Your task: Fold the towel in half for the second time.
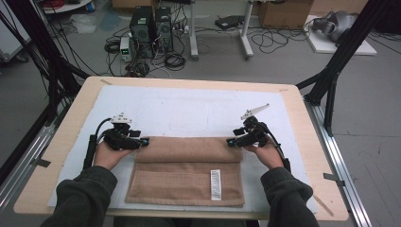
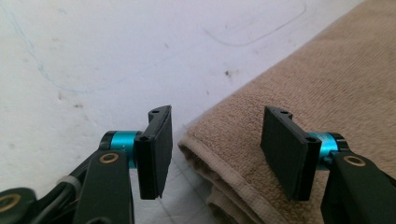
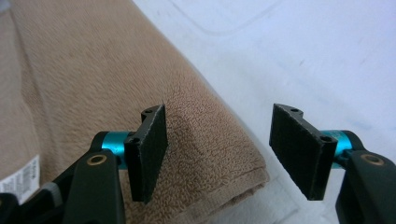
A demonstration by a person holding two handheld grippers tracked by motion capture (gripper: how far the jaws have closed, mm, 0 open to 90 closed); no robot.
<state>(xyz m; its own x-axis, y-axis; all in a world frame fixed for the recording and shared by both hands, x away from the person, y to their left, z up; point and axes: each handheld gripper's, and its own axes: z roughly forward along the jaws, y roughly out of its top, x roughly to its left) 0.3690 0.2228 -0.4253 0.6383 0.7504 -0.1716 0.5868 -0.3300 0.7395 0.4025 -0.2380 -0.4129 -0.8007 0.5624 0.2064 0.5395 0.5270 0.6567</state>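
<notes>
A wooden table carries a white mat bearing a folded tan towel.

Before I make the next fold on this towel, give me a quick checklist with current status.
1. Left claw open, nothing gripped: ok.
2. Right claw open, nothing gripped: ok.
3. Towel folded, far layer doubled over toward the person: ok.
4. Folded edge straight between both claws: ok.
5. White label flat on the near layer: ok.
6. Towel fully on the white mat: ok.
</notes>
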